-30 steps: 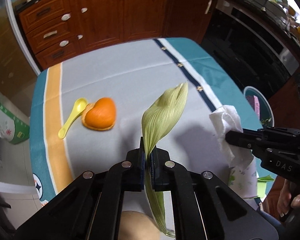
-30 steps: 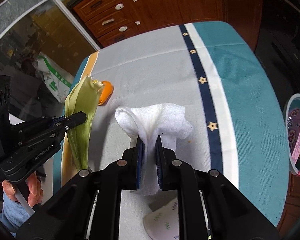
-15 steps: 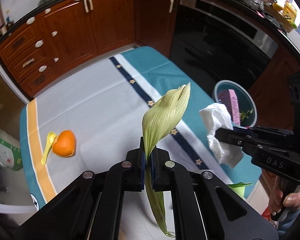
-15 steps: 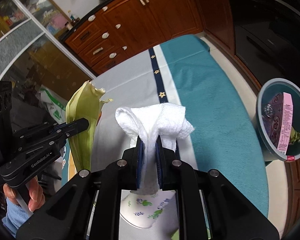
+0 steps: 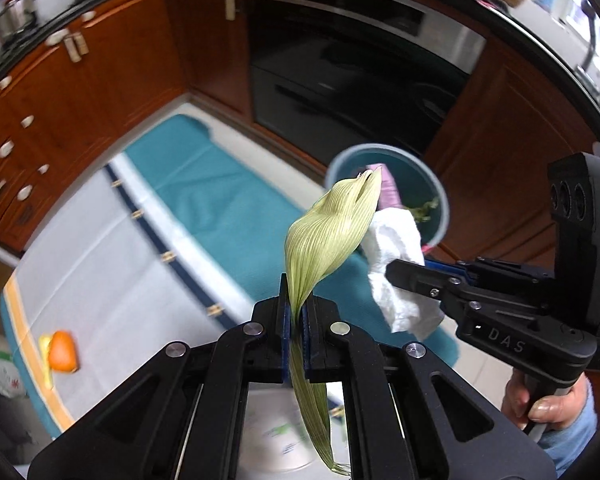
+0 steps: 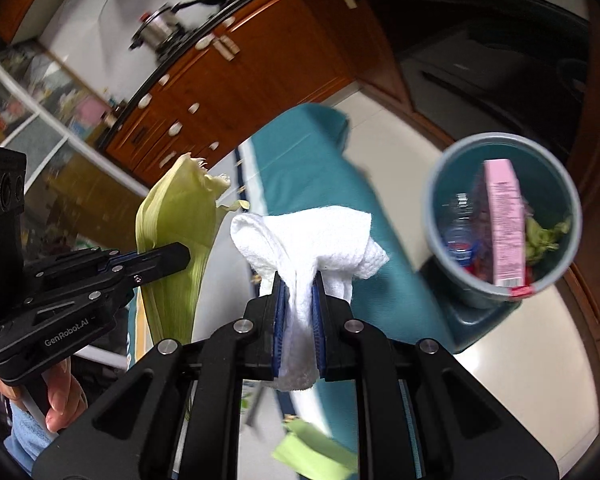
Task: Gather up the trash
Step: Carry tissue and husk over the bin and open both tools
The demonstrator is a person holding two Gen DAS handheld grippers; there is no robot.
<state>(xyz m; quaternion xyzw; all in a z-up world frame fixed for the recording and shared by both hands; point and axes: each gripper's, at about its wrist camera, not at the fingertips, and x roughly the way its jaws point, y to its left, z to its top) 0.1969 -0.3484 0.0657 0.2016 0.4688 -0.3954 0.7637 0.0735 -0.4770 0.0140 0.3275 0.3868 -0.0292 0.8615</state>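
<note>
- Carry step in hand, by the look of it: both pieces of trash lifted clear of the desk (image 5: 112, 240) and headed for the bin (image 6: 452, 184) on the floor.
- Left gripper (image 5: 295, 320) clenched on a corn husk (image 5: 332, 224), husk upright, tip toward 1 o'clock in the left view.
- Right gripper (image 6: 297, 312) clenched on a crumpled paper towel (image 6: 308, 232), wad bulging above the jaws.
- Bin at 2 o'clock in the right view, open-topped, already holding a pink box (image 6: 504, 216), a plastic bottle (image 6: 456, 236) and greens.
- Next, probably: bring each gripper over the bin mouth, then release; light husk and towel likely to drift, so best dropped from well inside the rim.
- Orange peel (image 5: 62, 350) left on the desk at 8 o'clock in the left view, not yet collected.
</note>
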